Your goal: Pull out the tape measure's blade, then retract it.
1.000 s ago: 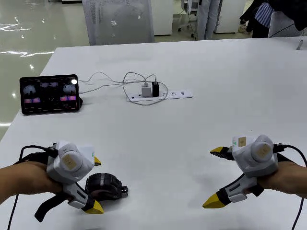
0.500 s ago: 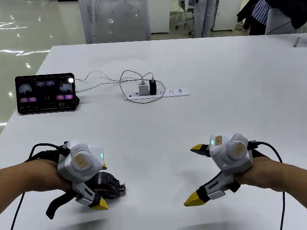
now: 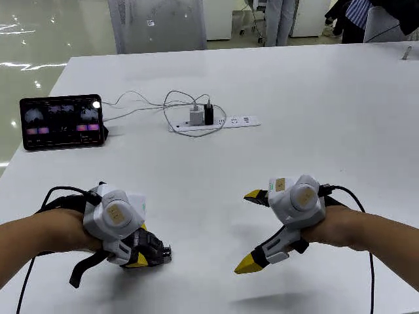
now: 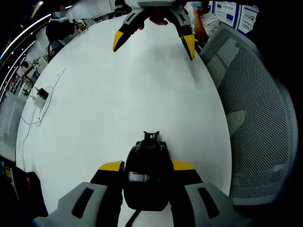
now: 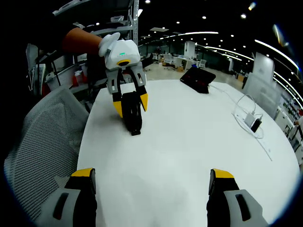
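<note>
Two tools over white desk (image 3: 294, 98). Black round plastic tape measure (image 4: 147, 184) on desk at near edge, clenched in left tool (image 4: 147, 165). Blade hook (image 4: 151, 135) faces right tool (image 3: 249, 229), which is released, empty, well apart. Bare desk between them. Judgement: right tool nearer hook, should approach along blade axis. Black tablet (image 3: 63, 122) and white power strip (image 3: 242, 122) far off, no obstruction.
</note>
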Tool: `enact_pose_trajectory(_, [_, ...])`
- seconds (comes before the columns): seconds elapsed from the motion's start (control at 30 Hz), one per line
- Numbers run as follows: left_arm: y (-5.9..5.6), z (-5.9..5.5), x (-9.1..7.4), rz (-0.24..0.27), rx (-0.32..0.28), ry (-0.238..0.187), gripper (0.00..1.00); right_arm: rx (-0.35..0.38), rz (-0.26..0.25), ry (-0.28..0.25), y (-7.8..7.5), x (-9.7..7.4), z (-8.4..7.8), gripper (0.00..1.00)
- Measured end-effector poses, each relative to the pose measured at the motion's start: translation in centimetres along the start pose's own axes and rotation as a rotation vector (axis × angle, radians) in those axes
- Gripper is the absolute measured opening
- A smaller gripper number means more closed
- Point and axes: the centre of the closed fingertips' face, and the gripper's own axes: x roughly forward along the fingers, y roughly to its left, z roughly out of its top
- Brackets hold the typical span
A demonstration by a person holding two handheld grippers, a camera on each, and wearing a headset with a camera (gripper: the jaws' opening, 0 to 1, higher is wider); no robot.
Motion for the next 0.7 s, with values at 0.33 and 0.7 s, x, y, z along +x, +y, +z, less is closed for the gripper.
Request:
enact_pose_trajectory(0.33, [0.0,-0.1,0.1,0.017,0.001,0.013,0.32,0.018,0.027,0.012,0.1,2.4,0.1,0.99])
enact_pose_trajectory(0.7, [-0.2,0.0,0.2,0.027,-0.005,0.001,0.32,0.008,0.068,0.026,0.9,5.8,2.1,0.94])
